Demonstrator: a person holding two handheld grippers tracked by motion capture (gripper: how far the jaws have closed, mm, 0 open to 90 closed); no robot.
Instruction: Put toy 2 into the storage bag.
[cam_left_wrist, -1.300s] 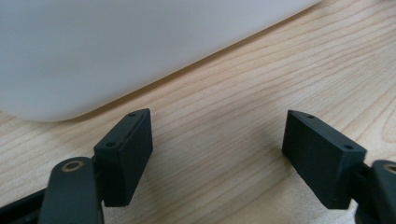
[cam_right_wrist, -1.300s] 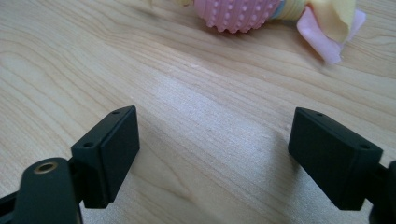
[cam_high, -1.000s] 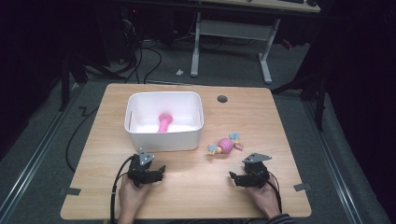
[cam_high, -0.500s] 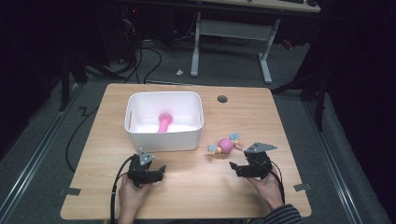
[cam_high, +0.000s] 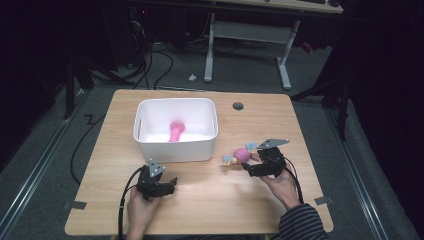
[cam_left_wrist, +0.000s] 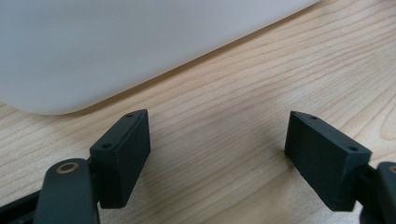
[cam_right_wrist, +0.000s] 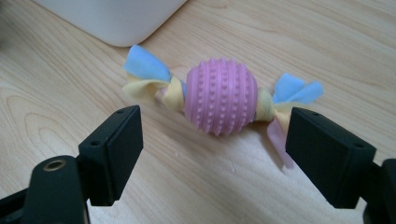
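A pink studded ball toy (cam_high: 241, 155) (cam_right_wrist: 220, 95) with blue and yellow fabric tails lies on the wooden table, right of a white bin (cam_high: 175, 150). A pink object (cam_high: 176, 131) lies inside the bin. My right gripper (cam_high: 251, 165) (cam_right_wrist: 213, 113) points at the toy. Its jaws have just been opening and stand open, with the ball just beyond the tips and no pad touching it. My left gripper (cam_high: 161, 180) (cam_left_wrist: 217, 126) rests open near the bin's front wall (cam_left_wrist: 116, 46), with only bare wood between its jaws.
A dark round hole (cam_high: 238, 106) sits in the table behind the toy. A desk frame (cam_high: 285, 70) and cables (cam_high: 160, 60) stand on the floor beyond the far edge. Tape marks (cam_high: 74, 204) are at the near corners.
My right gripper has moved forward and left towards the toy, lifted a little, and its jaws have widened. The left gripper, the bin and the toy have stayed put.
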